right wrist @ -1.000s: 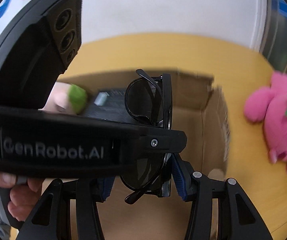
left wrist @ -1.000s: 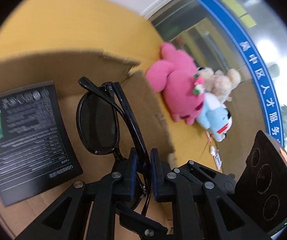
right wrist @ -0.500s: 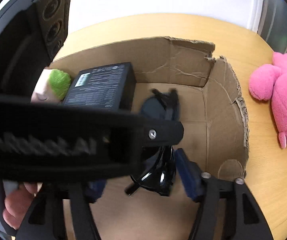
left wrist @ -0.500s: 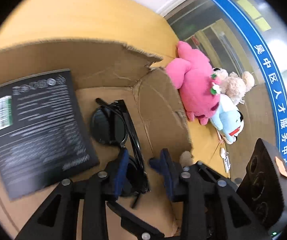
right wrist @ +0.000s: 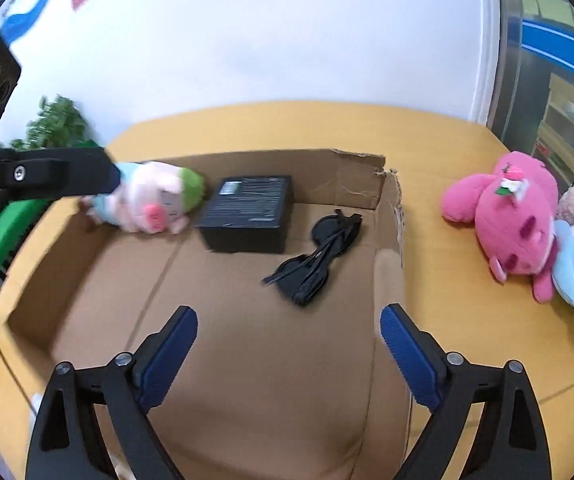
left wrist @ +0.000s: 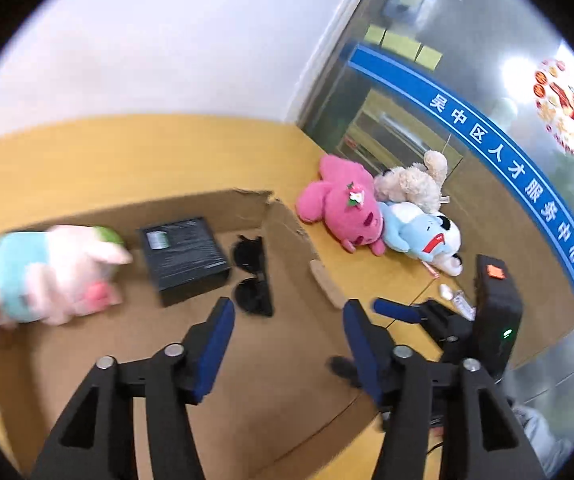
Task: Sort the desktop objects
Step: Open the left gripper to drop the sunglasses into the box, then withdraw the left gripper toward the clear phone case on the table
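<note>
Black sunglasses lie folded on the floor of an open cardboard box, next to a black product box and a pink-and-blue plush pig. They also show in the left wrist view: sunglasses, black box, pig. My left gripper is open and empty above the box. My right gripper is open and empty above the box floor. Part of the right gripper shows in the left view.
A pink plush, a cream plush and a light-blue plush lie on the yellow table right of the box. Green items sit at the left. A white wall is behind.
Both grippers let go of the sunglasses, which now lie in the box. Both grippers opened wide and pulled up and back from the box.
</note>
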Available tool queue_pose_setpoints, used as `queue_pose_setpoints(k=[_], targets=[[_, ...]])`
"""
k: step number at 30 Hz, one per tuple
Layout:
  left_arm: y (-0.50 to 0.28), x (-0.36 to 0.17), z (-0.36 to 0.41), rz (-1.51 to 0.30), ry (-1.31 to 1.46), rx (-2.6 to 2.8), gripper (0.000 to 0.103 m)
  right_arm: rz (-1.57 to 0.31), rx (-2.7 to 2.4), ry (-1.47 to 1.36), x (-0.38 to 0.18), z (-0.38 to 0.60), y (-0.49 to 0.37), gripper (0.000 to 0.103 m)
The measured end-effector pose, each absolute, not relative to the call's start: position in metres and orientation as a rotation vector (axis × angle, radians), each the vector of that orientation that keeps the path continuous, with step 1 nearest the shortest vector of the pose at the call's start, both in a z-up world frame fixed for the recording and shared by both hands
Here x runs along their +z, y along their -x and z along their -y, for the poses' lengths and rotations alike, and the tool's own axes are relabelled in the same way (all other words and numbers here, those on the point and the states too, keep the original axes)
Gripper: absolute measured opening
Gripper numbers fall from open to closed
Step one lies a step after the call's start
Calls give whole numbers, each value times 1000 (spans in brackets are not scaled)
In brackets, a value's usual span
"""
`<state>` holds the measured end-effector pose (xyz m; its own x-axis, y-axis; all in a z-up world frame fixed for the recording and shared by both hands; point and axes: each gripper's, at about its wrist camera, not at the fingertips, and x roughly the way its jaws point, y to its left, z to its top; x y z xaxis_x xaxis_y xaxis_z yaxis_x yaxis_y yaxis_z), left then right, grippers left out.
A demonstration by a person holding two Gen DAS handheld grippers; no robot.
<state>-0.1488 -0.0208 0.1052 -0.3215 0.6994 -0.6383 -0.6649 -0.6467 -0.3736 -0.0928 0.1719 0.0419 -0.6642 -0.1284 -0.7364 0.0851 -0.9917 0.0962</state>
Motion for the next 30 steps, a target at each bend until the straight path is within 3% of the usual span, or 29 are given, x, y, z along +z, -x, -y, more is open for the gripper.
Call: queue_pose_setpoints(k=[9,17,24,30], targets=[[39,98,107,25,952,2176,64,-24,-2623,-1080,65,-116,-19,100],[7,19,144,115,1205,2143,64,-141,-2329,-1198,-4,-42,-68,100],[8,-39,141,174,1428,1990,64,-50,-2220,-1308,-40,-34,-83,100],[2,-54,128,143,1463,1976,64,89,-2205,-1345,-50,-47,-82,100]])
